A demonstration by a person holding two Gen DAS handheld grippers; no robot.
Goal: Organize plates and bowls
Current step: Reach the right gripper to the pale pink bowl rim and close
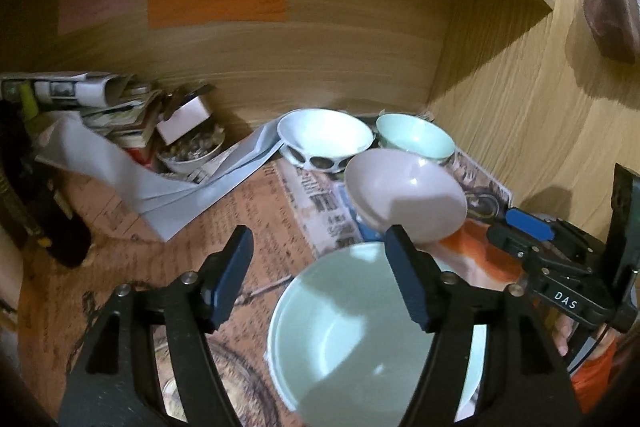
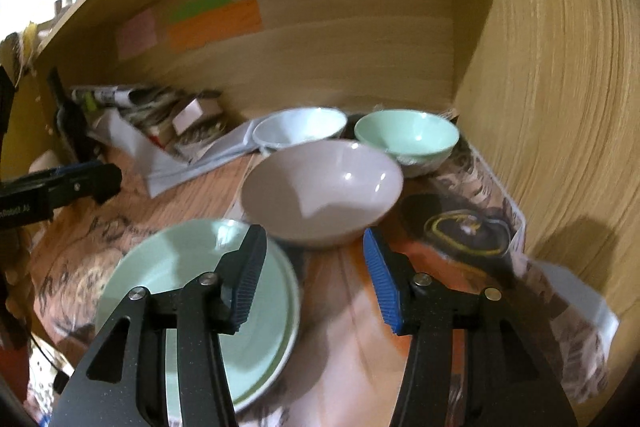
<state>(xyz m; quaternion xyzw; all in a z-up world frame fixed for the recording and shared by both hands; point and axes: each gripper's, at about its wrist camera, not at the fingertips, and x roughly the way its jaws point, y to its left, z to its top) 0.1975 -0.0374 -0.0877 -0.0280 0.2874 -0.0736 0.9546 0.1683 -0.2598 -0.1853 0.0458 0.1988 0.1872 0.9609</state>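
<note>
Pink bowl point(image 2: 322, 193) stood on the newspaper-lined shelf floor point(image 2: 460, 219), just ahead of the right gripper point(image 2: 314, 279), whose jaws were spread and empty. Left gripper point(image 1: 320, 277) likewise spread, hovering over the stacked green plates point(image 1: 340, 331), holding nothing. Bowl looked glossy, rigid, thin-walled with a flared rim: probably light, slick, chippable; the near rim seemed the best pinch point. White bowl point(image 2: 300, 127) and mint bowl point(image 2: 406, 137) sat behind it against the wood-grain back panel. All smooth, glazed-looking rounds; paper clutter point(image 1: 120, 115) lay to the left.
</note>
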